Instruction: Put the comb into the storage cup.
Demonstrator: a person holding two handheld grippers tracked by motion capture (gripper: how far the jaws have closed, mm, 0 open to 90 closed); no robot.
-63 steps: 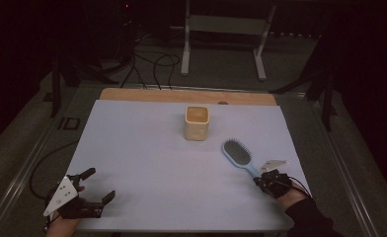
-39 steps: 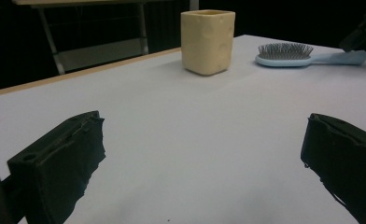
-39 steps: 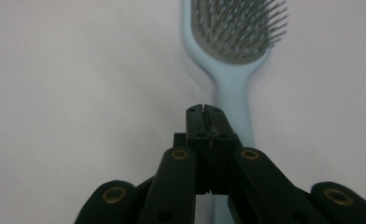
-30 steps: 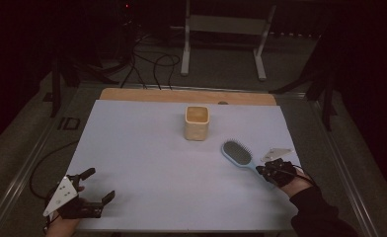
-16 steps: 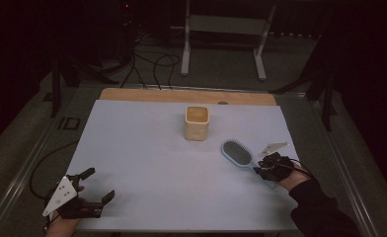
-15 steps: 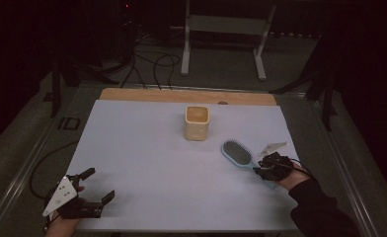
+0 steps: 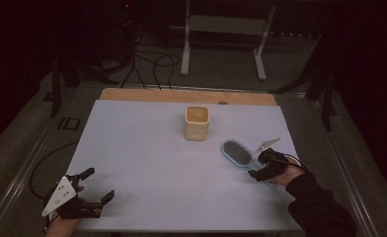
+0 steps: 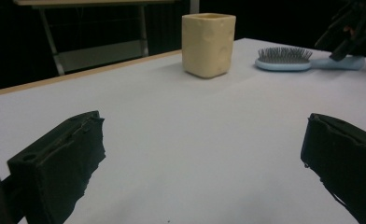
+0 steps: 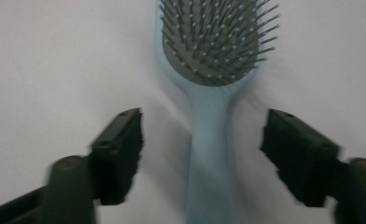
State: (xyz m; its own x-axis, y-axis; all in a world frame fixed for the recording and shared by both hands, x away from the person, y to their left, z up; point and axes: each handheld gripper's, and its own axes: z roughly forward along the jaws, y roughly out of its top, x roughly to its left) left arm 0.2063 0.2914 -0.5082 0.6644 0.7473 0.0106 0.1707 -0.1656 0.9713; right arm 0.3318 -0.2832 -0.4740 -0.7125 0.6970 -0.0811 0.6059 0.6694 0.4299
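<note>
The high view looks down over the table (image 7: 147, 163). The left gripper view skims low across it; the right gripper view looks closely down at the hairbrush (image 9: 209, 60), which all three share.

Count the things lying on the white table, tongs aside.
2. A cream cup stands near the table's far middle; a blue hairbrush lies to its right, handle between the open right tongs.

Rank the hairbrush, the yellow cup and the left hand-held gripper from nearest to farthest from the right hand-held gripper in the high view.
1. Hairbrush, handle between the right hand-held gripper's open jaws.
2. Yellow cup, mid-table, farther back.
3. Left hand-held gripper, near left corner.
</note>
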